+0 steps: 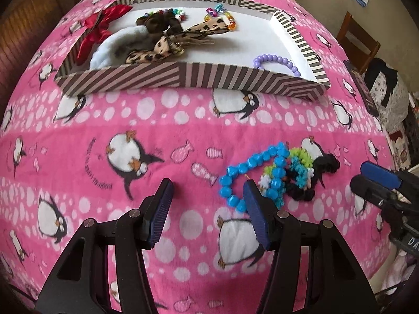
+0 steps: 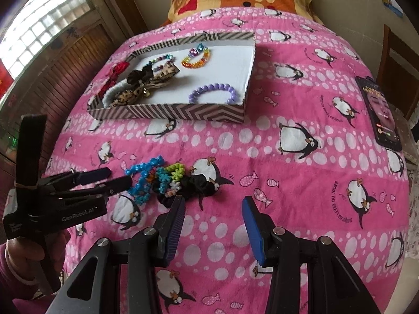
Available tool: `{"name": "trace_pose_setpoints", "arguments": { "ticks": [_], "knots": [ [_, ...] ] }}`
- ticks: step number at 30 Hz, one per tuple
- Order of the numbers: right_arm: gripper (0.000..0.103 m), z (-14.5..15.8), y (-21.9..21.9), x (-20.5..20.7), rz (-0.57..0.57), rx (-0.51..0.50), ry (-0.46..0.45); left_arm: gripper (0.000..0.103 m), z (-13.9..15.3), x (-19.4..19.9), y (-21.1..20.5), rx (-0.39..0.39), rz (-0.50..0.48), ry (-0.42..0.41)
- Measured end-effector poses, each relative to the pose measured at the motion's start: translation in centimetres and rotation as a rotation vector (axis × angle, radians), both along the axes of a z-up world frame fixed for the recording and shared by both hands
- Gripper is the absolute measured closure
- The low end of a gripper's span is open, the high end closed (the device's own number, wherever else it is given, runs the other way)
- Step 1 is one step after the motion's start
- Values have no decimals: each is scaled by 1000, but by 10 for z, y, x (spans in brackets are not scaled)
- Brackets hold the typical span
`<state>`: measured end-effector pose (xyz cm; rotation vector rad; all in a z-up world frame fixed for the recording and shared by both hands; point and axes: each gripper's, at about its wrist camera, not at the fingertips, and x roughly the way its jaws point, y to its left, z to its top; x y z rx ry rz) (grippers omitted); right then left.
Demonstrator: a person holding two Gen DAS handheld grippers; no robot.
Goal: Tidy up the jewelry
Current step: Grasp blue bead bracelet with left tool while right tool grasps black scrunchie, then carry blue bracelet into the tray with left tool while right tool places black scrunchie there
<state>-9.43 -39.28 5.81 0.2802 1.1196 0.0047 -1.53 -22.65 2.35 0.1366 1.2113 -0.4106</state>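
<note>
pink fleece blanket [image 1: 183, 120] printed with penguins, fish and white dots covers the whole work surface in both views. striped shallow box [image 1: 183, 78], white inside, sits in the upper middle of the left wrist view and upper left-centre of the right wrist view; it holds a purple bead bracelet [image 2: 213, 91] near its lower right corner, a rainbow chain bracelet [image 2: 196, 59] toward its far side, a leopard-print bow [image 1: 167, 44] with a dark brown scrunchie [image 1: 154, 23] on it, a white fluffy band [image 1: 110, 49] and a red bow [image 1: 100, 24] draped over the left wall. on the blanket, well apart from the box, lies a small heap: a blue bead bracelet [image 1: 251, 172], a green, teal and white knotted band [image 1: 296, 164] and a black scrunchie [image 1: 324, 167], all touching or overlapping. left gripper [image 1: 208, 195], lower centre of its own view, has its blue-padded fingers about half apart with nothing between them; the right-hand fingertip overlaps the blue bracelet in the picture, and contact cannot be told. right gripper [image 2: 213, 205] likewise stands partly open and empty, its left-hand fingertip just beside the black scrunchie. a hand [image 2: 28, 256] in a maroon sleeve grips the left tool's handle at lower left of the right wrist view. a phone [image 2: 379, 112] with a lit screen lies at the blanket's right edge.
</note>
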Motion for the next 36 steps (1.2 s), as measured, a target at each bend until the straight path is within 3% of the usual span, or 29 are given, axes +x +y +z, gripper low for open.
{"name": "trace_pose_setpoints", "arguments": {
  "ticks": [2,4,6,9,13,15,17,29,36],
  "knots": [
    [60,-6,-1,3,0,14,0,48,-2,2,-4,-5,-10,-11],
    [60,-12,-2,6,-3,29,8,54,-4,4,-7,4,-20,-29],
    [60,-16,-2,9,-3,47,8,86,-5,4,-6,25,-23,-56],
    [60,-21,0,15,11,60,-4,95,-5,11,2,-6,-10,-33],
    [65,-32,6,28,52,56,-4,96,-2,15,19,-26,16,-8],
    [88,-35,5,30,49,67,3,96,1,15,27,-33,27,-5],
    [94,-27,4,26,51,96,-23,96,5,15,33,-41,38,-10],
    [95,53,-5,4,55,124,-189,96,52,8,49,-97,32,-71],
    [95,71,-10,0,41,109,-227,96,76,6,45,-106,6,-117]
  ]
}}
